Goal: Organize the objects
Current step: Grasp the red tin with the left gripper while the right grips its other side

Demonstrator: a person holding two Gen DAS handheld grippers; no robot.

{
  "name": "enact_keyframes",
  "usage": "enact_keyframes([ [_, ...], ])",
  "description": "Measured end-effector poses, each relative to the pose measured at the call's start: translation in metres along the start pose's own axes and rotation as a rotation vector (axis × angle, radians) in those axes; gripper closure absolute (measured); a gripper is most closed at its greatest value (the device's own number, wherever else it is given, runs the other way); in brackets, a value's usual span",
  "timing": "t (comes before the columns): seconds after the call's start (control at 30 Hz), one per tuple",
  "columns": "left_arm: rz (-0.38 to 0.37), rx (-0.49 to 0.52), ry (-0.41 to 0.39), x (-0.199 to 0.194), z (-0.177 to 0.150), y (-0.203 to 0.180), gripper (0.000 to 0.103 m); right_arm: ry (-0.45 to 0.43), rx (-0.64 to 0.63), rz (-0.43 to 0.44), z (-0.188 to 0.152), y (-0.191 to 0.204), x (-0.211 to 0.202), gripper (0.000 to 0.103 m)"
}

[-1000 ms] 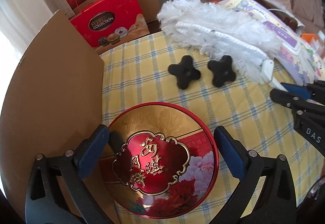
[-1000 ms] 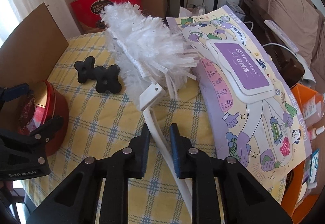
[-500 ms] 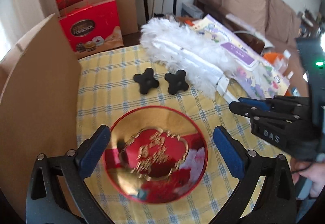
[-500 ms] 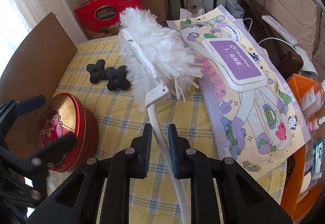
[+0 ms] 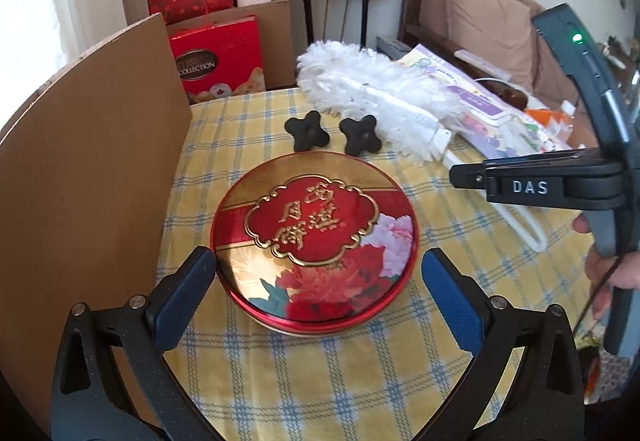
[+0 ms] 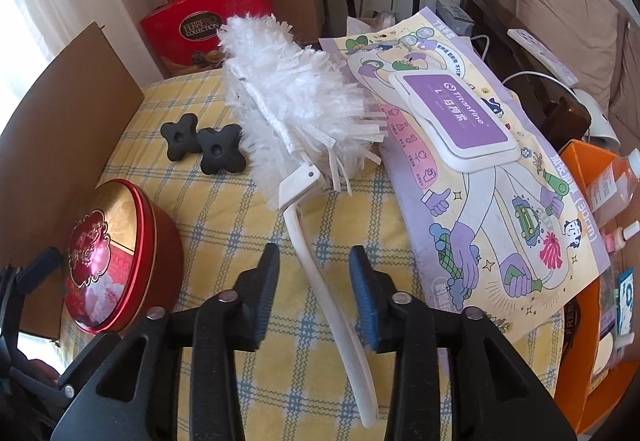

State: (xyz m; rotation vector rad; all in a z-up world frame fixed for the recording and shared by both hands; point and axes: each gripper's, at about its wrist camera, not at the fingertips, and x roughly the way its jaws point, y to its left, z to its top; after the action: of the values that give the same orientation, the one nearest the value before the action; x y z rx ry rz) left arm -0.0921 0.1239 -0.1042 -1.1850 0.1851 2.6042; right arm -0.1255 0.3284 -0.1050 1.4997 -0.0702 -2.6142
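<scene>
A round red and gold tin sits on the yellow checked tablecloth. My left gripper is open, its blue pads on either side of the tin's near edge, not touching it. The tin also shows in the right wrist view. A white duster lies on the table, its white handle running toward me. My right gripper is open and straddles the handle without gripping it. It shows side-on in the left wrist view. Two black cross-shaped knobs lie beside the duster head.
A brown cardboard sheet stands along the table's left side. A large purple wipes pack lies right of the duster. An orange box and bottles are at far right. Red gift boxes stand behind the table.
My right gripper has opened around the duster handle. My left gripper has pulled back and risen from the tin, still open.
</scene>
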Motion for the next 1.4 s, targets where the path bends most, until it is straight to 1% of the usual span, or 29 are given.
enact_keyframes([
  [0.1, 0.004, -0.015, -0.004, 0.001, -0.004, 0.001, 0.000, -0.008, -0.011, -0.013, 0.003, 0.003, 0.000, 0.059],
  [0.2, 0.013, -0.015, 0.029, 0.010, -0.013, 0.000, 0.000, -0.011, -0.021, -0.012, 0.005, 0.006, 0.000, 0.058],
  [0.33, -0.045, -0.056, 0.021, 0.016, -0.015, 0.005, 0.000, -0.013, -0.023, -0.012, 0.006, 0.007, 0.002, 0.058],
  [0.4, -0.064, -0.071, 0.036, 0.022, -0.011, 0.006, 0.000, -0.011, -0.020, -0.012, 0.007, 0.007, 0.004, 0.057],
  [0.47, -0.057, -0.050, 0.053, 0.028, -0.006, 0.003, 0.000, -0.011, -0.021, -0.019, 0.008, 0.006, 0.006, 0.053],
  [0.53, -0.046, -0.026, 0.055, 0.033, -0.002, -0.001, 0.000, -0.015, -0.022, -0.028, 0.010, 0.006, 0.008, 0.051],
  [0.63, -0.021, -0.003, 0.063, 0.042, 0.002, -0.006, 0.000, -0.010, -0.022, -0.030, 0.013, 0.005, 0.013, 0.051],
  [0.67, -0.019, 0.004, 0.061, 0.043, 0.003, -0.008, 0.000, -0.009, -0.024, -0.028, 0.013, 0.005, 0.014, 0.054],
  [0.7, -0.030, 0.002, 0.059, 0.044, 0.003, -0.008, 0.000, -0.010, -0.026, -0.026, 0.013, 0.006, 0.015, 0.059],
  [0.73, -0.039, -0.001, 0.058, 0.044, 0.003, -0.008, 0.000, -0.009, -0.027, -0.020, 0.013, 0.006, 0.017, 0.077],
  [0.77, -0.047, -0.001, 0.056, 0.045, 0.003, -0.008, 0.000, -0.005, -0.026, -0.009, 0.014, 0.006, 0.018, 0.088],
  [0.87, -0.057, 0.020, 0.057, 0.046, 0.004, -0.009, 0.000, -0.001, -0.030, 0.017, 0.014, 0.007, 0.019, 0.090],
  [0.93, -0.057, 0.034, 0.060, 0.046, 0.004, -0.010, 0.000, 0.011, -0.031, 0.008, 0.014, 0.008, 0.018, 0.090],
  [1.0, -0.069, 0.027, 0.071, 0.048, 0.003, -0.008, 0.000, 0.036, -0.012, -0.029, 0.015, 0.005, 0.018, 0.083],
  [1.03, -0.079, 0.019, 0.079, 0.049, 0.002, -0.007, 0.000, 0.049, 0.002, -0.046, 0.014, 0.004, 0.015, 0.062],
  [1.07, -0.092, 0.008, 0.086, 0.050, 0.002, -0.005, 0.000, 0.036, 0.011, -0.052, 0.013, 0.003, 0.011, 0.038],
  [1.1, -0.106, -0.004, 0.090, 0.050, 0.002, -0.003, 0.000, 0.004, 0.013, -0.047, 0.012, 0.002, 0.003, 0.034],
  [1.17, -0.130, -0.026, 0.092, 0.051, 0.002, 0.000, 0.000, -0.025, 0.011, -0.033, 0.011, 0.003, -0.009, 0.035],
  [1.23, -0.143, -0.043, 0.094, 0.052, 0.002, 0.002, 0.000, -0.053, 0.023, 0.002, 0.013, 0.003, -0.021, 0.035],
  [1.33, -0.150, -0.057, 0.089, 0.052, 0.004, 0.004, 0.000, -0.081, 0.040, 0.101, 0.021, 0.007, -0.034, 0.035],
  [1.4, -0.151, -0.057, 0.090, 0.053, 0.005, 0.004, 0.000, -0.072, 0.038, 0.151, 0.026, 0.016, -0.032, 0.037],
])
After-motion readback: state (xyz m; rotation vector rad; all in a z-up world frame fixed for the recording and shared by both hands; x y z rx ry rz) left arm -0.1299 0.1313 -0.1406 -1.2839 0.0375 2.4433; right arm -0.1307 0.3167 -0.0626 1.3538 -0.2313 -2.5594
